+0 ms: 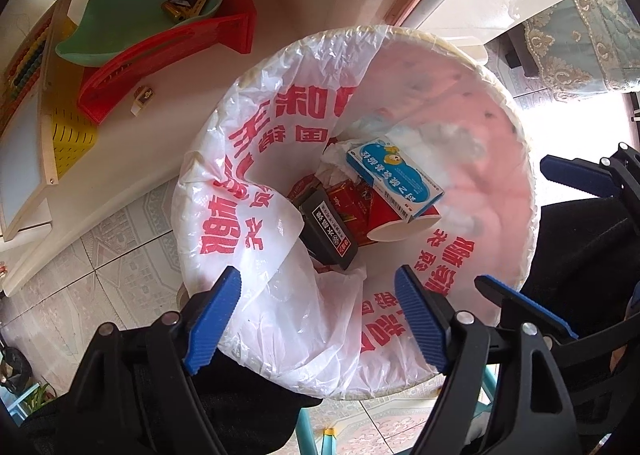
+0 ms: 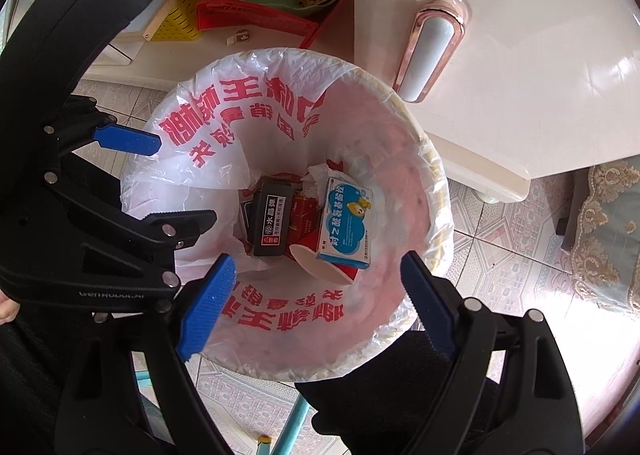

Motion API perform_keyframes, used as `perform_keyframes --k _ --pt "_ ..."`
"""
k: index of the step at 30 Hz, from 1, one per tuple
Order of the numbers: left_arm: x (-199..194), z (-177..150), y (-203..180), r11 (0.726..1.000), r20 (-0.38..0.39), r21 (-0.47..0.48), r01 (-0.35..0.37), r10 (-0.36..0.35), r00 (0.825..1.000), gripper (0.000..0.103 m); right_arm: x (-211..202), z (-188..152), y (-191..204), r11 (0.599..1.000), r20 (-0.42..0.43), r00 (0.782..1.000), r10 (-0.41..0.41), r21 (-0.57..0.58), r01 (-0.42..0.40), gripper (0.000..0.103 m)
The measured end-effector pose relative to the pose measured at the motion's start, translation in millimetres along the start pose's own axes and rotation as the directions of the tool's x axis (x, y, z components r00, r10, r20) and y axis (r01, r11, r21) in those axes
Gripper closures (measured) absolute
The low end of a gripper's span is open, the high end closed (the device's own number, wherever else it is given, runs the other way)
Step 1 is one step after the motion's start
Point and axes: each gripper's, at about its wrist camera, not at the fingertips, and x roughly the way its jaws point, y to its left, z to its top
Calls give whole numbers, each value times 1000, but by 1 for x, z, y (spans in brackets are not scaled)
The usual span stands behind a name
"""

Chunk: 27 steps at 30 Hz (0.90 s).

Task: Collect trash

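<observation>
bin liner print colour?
Red lettering on the white bin liner; clearest in the right wrist view.

Bright daylight glares off the floor tiles (image 1: 576,127) at right; fisheye edges curve, dark corners.

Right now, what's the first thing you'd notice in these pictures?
A big round trash bin, lined with a white plastic bag printed in red letters, fills the middle. At its bottom lie a blue-and-white box, a black box and a red paper cup. The left gripper and right gripper hang open above it, holding nothing.
</observation>
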Motion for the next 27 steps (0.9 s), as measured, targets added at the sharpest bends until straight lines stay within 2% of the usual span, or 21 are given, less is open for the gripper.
perform_keyframes --k 5,10,17,21,24,27 --pt "-17 -7 1 999 52 -44 -9 11 999 24 -21 -7 -5 996 31 999 -5 90 2 15" --pt "-42 -18 5 993 123 -115 -13 27 992 24 -52 -21 -13 976 126 992 -1 216 -27 14" --pt "-78 -43 -7 983 223 -182 -1 43 974 24 -92 -44 -3 975 232 971 -61 222 8 14" --pt "-102 -62 -22 980 294 -197 -36 94 951 24 -127 -60 3 968 325 933 -157 237 80 13" --pt "-123 -77 -32 978 348 -205 -42 113 931 23 -157 -76 5 953 395 887 -238 271 135 10" --pt "-148 -90 -41 976 409 -216 -27 116 905 23 -187 -93 8 942 469 836 -285 298 154 9"
